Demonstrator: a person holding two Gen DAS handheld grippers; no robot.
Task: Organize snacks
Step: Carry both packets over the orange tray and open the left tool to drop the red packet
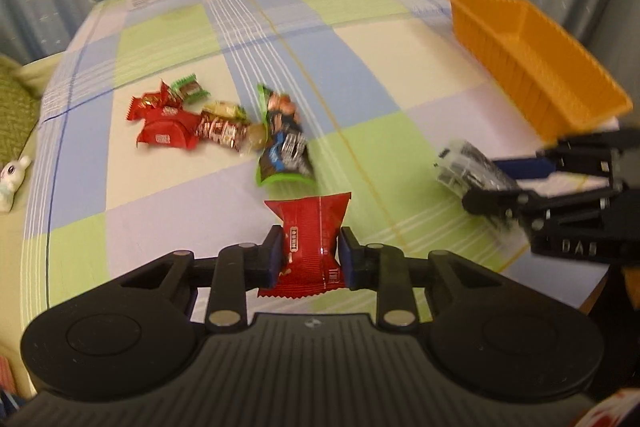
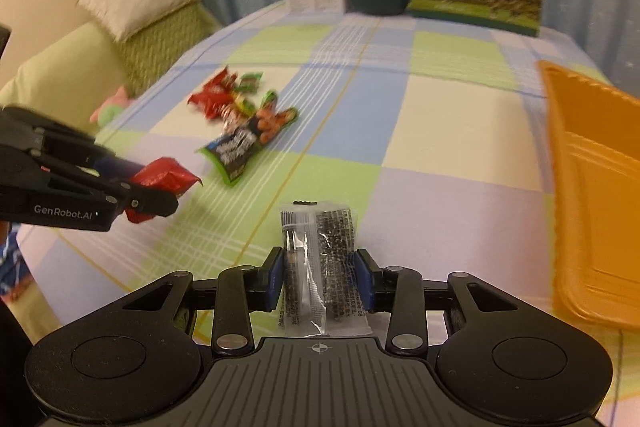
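Here, each claw (image 1: 307,255) pinches a snack (red packet (image 1: 310,247) left).

Two matching black handheld grippers

The left gripper (image 1: 307,254) and right gripper (image 2: 320,269) have ribbed black housings, round silver rivets, blue finger pads (image 2: 363,273), and white "GenRobot.AI" lettering.

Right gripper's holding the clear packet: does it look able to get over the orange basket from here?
Probably yes. The right gripper grips the clear packet, and the orange basket sits open just beside it, with only bare tablecloth between them.
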